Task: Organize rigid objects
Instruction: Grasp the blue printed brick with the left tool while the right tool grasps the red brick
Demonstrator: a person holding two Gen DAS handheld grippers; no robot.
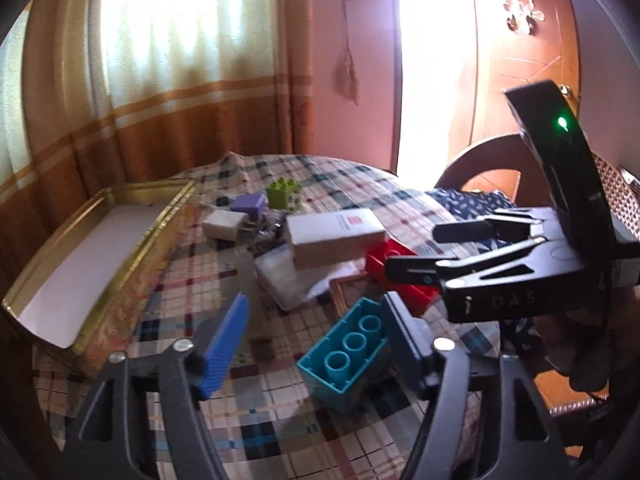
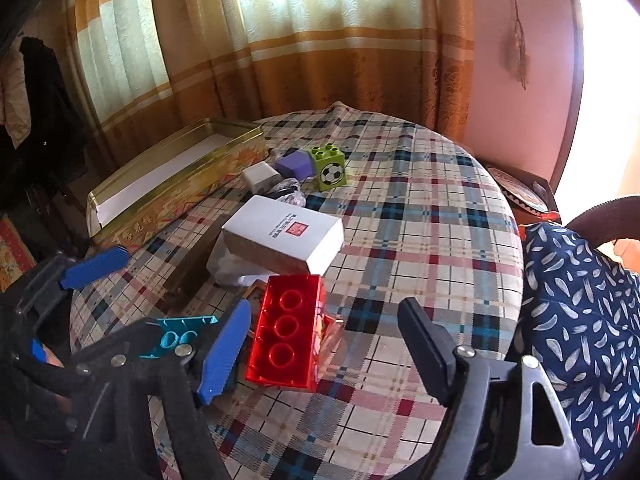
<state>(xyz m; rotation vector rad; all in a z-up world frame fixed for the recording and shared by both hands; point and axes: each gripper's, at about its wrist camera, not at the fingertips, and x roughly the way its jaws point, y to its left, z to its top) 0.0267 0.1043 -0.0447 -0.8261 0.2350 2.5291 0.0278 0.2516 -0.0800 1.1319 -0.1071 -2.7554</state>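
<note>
Left gripper [image 1: 320,344]: jaws standing apart; the teal brick [image 1: 347,354] is lying between them, stud-holes facing up, close against the dark right-hand pad, with a clear gap to the blue ribbed pad on the other side; the pads are not pressing on it. Right gripper [image 2: 324,344]: jaws likewise standing apart; the red brick [image 2: 286,332] is sitting between them, just beside the blue ribbed pad, well apart from the dark pad; whether the blue pad is touching the brick cannot be told; no clamp showing.

Working outward; the red brick is resting partly on a flat brown-framed item [image 1: 352,286], hard to identify; a white carton [image 2: 284,238] with a small red square on top is lying just beyond it, over a pale plastic packet [image 1: 280,276]; further back a white charger plug [image 2: 260,176], a purple block [image 2: 295,164] and a green brick [image 2: 329,166] printed with a football are grouped close together; a dark tangle, blurred, is lying between the plug and the carton.

Along the left side a long gold tin [image 2: 132,184], open, white-lined inside, is sitting empty on the plaid tablecloth [image 2: 420,208]; striped orange curtains [image 2: 320,40] are hanging behind the table; a navy patterned cloth [image 2: 580,288] is lying at the right edge.
</note>
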